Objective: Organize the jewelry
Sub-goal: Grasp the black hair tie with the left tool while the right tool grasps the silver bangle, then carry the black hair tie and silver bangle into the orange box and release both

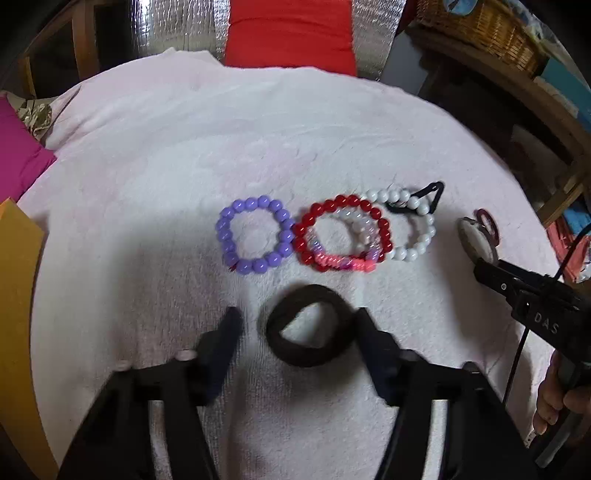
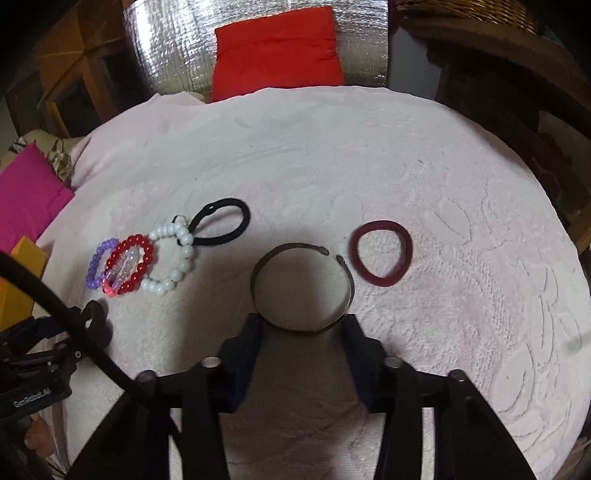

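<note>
On the pale pink towel (image 1: 184, 147) lie a purple bead bracelet (image 1: 253, 236), a red bead bracelet (image 1: 341, 232) over a clear one, a white bead bracelet (image 1: 413, 225) and a thin black hair tie (image 2: 225, 221). My left gripper (image 1: 297, 328) is open around a thick dark brown hair tie (image 1: 310, 338) lying between its fingers. My right gripper (image 2: 303, 328) is open with its fingertips at the near edge of a metal cuff bangle (image 2: 303, 288). A maroon hair tie (image 2: 380, 253) lies right of the bangle.
A red cushion (image 2: 277, 51) and silver foil sheet (image 2: 177, 48) stand behind the towel. A magenta cloth (image 2: 26, 192) and an orange box (image 1: 14, 295) are at the left. A wicker basket (image 1: 487, 29) sits at the far right.
</note>
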The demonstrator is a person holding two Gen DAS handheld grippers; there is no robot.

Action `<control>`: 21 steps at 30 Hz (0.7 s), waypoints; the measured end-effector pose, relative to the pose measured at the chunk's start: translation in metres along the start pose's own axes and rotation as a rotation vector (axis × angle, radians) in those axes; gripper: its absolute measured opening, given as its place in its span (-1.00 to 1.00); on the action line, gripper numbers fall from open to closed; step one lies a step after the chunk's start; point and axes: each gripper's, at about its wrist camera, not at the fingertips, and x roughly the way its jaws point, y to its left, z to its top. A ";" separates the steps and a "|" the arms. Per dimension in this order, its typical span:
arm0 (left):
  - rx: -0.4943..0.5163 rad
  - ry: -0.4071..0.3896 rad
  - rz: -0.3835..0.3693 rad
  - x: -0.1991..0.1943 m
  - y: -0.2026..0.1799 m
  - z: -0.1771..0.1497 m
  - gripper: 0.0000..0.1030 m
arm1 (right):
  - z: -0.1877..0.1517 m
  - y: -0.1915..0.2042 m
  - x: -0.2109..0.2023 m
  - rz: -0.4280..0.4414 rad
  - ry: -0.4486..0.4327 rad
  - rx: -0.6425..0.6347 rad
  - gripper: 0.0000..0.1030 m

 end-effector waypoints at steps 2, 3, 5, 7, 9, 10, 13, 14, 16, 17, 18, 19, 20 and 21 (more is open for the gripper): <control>-0.007 -0.012 -0.013 -0.002 0.000 0.000 -0.28 | 0.001 -0.008 -0.003 0.010 -0.002 0.028 -0.38; -0.013 -0.016 -0.021 -0.003 0.001 -0.001 -0.40 | 0.001 -0.011 -0.003 0.015 -0.002 0.039 -0.47; -0.018 -0.025 -0.029 -0.006 0.001 -0.004 -0.53 | 0.002 -0.020 -0.006 0.034 0.003 0.063 -0.55; -0.021 -0.031 -0.029 -0.011 0.003 -0.008 -0.61 | 0.002 -0.028 -0.009 0.058 0.006 0.090 -0.59; -0.028 -0.039 -0.035 -0.014 0.006 -0.012 -0.67 | 0.001 -0.038 -0.014 0.084 0.008 0.120 -0.59; -0.036 -0.046 -0.038 -0.018 0.007 -0.014 -0.67 | 0.001 -0.041 -0.015 0.091 0.005 0.130 -0.59; -0.050 -0.050 -0.048 -0.024 0.012 -0.018 -0.67 | 0.000 -0.048 -0.014 0.099 0.015 0.154 -0.59; -0.050 -0.050 -0.044 -0.022 0.010 -0.018 -0.67 | 0.001 -0.052 -0.013 0.110 0.037 0.179 -0.57; -0.051 -0.049 -0.036 -0.024 0.010 -0.019 -0.67 | 0.001 -0.056 -0.011 0.129 0.047 0.214 -0.33; -0.050 -0.049 -0.035 -0.024 0.010 -0.018 -0.67 | 0.002 -0.055 -0.010 0.125 0.041 0.227 0.14; -0.049 -0.051 -0.034 -0.024 0.011 -0.018 -0.67 | 0.003 -0.052 -0.008 0.110 0.032 0.234 0.66; -0.046 -0.055 -0.034 -0.026 0.011 -0.018 -0.67 | 0.005 -0.050 -0.010 0.099 0.013 0.237 0.75; -0.044 -0.059 -0.035 -0.027 0.011 -0.018 -0.67 | 0.007 -0.047 -0.011 0.103 -0.007 0.232 0.76; -0.043 -0.061 -0.037 -0.028 0.012 -0.018 -0.67 | 0.009 -0.043 -0.011 0.111 -0.015 0.221 0.76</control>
